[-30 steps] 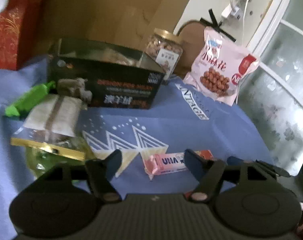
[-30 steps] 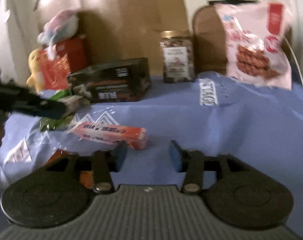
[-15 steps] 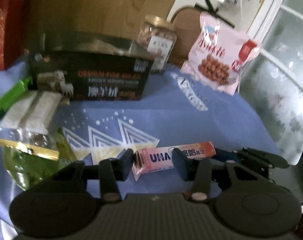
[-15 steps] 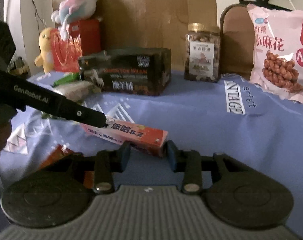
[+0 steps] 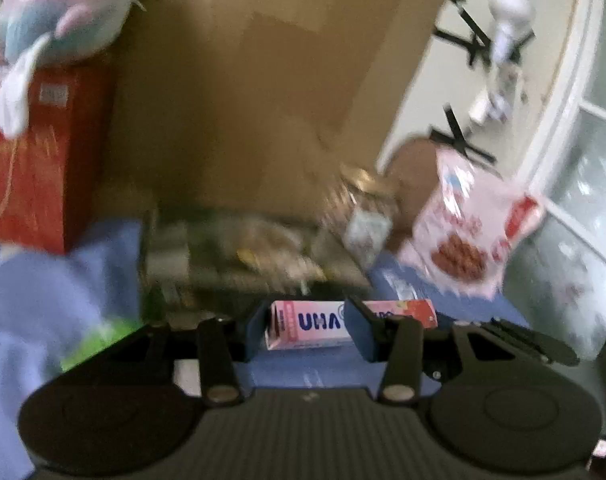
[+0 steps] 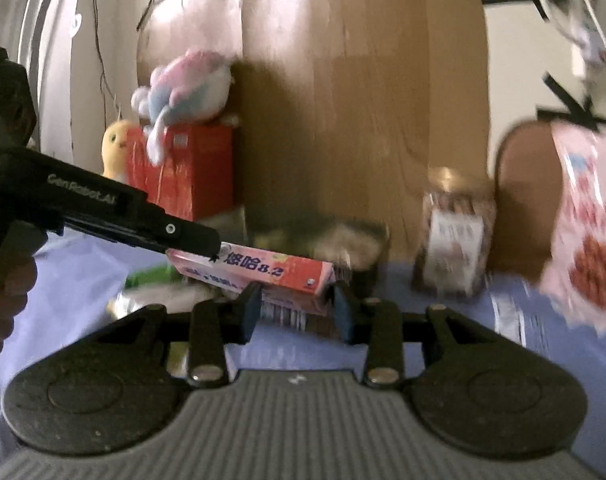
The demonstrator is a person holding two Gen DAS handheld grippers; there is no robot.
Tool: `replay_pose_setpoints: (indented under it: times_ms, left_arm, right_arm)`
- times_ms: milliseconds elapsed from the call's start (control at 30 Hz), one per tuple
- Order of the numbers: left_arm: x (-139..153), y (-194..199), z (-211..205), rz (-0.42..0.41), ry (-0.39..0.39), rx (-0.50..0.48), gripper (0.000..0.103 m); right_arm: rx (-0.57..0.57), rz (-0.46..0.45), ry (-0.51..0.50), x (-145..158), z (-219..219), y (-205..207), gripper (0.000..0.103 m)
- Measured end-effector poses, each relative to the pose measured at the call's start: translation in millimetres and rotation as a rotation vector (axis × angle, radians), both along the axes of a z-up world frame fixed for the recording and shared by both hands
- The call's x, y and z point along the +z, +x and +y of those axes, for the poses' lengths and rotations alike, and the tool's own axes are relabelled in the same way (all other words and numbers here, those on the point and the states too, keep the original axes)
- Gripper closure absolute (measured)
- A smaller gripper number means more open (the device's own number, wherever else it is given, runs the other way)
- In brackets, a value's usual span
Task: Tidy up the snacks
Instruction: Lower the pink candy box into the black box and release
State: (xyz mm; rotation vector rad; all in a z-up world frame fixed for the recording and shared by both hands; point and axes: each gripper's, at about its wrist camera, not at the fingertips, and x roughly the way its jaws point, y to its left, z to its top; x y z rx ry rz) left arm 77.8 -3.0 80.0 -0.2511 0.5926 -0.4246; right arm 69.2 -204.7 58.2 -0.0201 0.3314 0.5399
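Both grippers now hold one pink candy box [image 5: 349,322], which half a second ago lay flat on the blue tablecloth [image 5: 51,292] and is now lifted off it. The left gripper [image 5: 307,330] is clamped across one end, its fingers pressed against the box's sides; the right gripper [image 6: 297,308] grips the other end, at 12 o'clock in its own view, with the left tool reaching in from 9 o'clock. That shared lift suggests the box is on its way to the dark open tray [image 5: 247,256] just beyond it, at 12 o'clock, where other snacks already seem to lie, though blur makes its contents hard to read.

Room is tight ahead. The tray's near wall must be cleared before the box goes down. A nut jar [image 6: 455,248] stands at 2 o'clock, close to the tray's right end, and a pink snack bag [image 6: 587,240] leans at 3 o'clock. A red box [image 6: 183,172] with a plush toy [image 6: 187,84] on top sits at 10 o'clock, with cardboard [image 6: 363,100] closing off the back. Bare cloth at the near right gives the freest room for drawing back.
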Motion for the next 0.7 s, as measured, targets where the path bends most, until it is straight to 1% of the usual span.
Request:
replay_pose_setpoints:
  times_ms: [100, 167, 300, 367, 400, 433, 500, 533, 600, 633, 667, 700]
  left_arm:
    - [5.2, 29.4, 8.6, -0.016, 0.003, 0.042, 0.06]
    - [1.5, 45.9, 12.0, -0.008, 0.013, 0.07, 0.06]
    - [-11.1, 71.8, 13.3, 0.01, 0.051, 0.113, 0.059]
    - [-18.6, 81.6, 9.9, 0.023, 0.084, 0.126, 0.059]
    - [-21.7, 84.6, 8.1, 0.028, 0.1, 0.128, 0.058]
    - [-23.9, 85.9, 7.1, 0.032, 0.111, 0.125, 0.057]
    - [-24.0, 80.5, 7.0, 0.031, 0.109, 0.116, 0.057]
    - [-21.5, 72.3, 12.6, 0.019, 0.098, 0.112, 0.057]
    - [-14.9, 54.7, 31.1, -0.016, 0.061, 0.122, 0.053]
    - [-11.6, 45.2, 44.4, -0.032, 0.039, 0.14, 0.05]
    - [-10.3, 36.2, 58.1, -0.042, 0.016, 0.166, 0.047]
    - [-10.6, 28.7, 71.1, -0.041, -0.003, 0.194, 0.046]
  right_arm:
    - [-0.004, 0.001, 0.023, 2.9, 11.7, 30.3, 0.061]
    - [-0.007, 0.011, 0.017, -1.4, 22.0, 47.8, 0.061]
    - [-0.015, 0.05, -0.011, -14.5, 39.9, 66.7, 0.059]
    - [-0.016, 0.066, 0.003, -18.9, 42.8, 71.7, 0.054]
    - [-0.013, 0.068, 0.01, -18.9, 42.9, 72.1, 0.048]
    - [-0.014, 0.062, 0.012, -17.8, 43.8, 71.1, 0.044]
    - [-0.022, 0.031, 0.01, -15.0, 41.8, 62.9, 0.041]
    - [-0.022, 0.02, 0.014, -13.8, 40.2, 59.5, 0.041]
    - [-0.006, 0.017, 0.044, -10.0, 35.3, 47.7, 0.041]
    - [0.018, 0.026, 0.061, -9.6, 32.6, 43.9, 0.041]
    - [0.057, 0.049, 0.083, -10.0, 31.5, 38.8, 0.041]
    - [0.107, 0.088, 0.108, -11.4, 32.6, 35.1, 0.041]
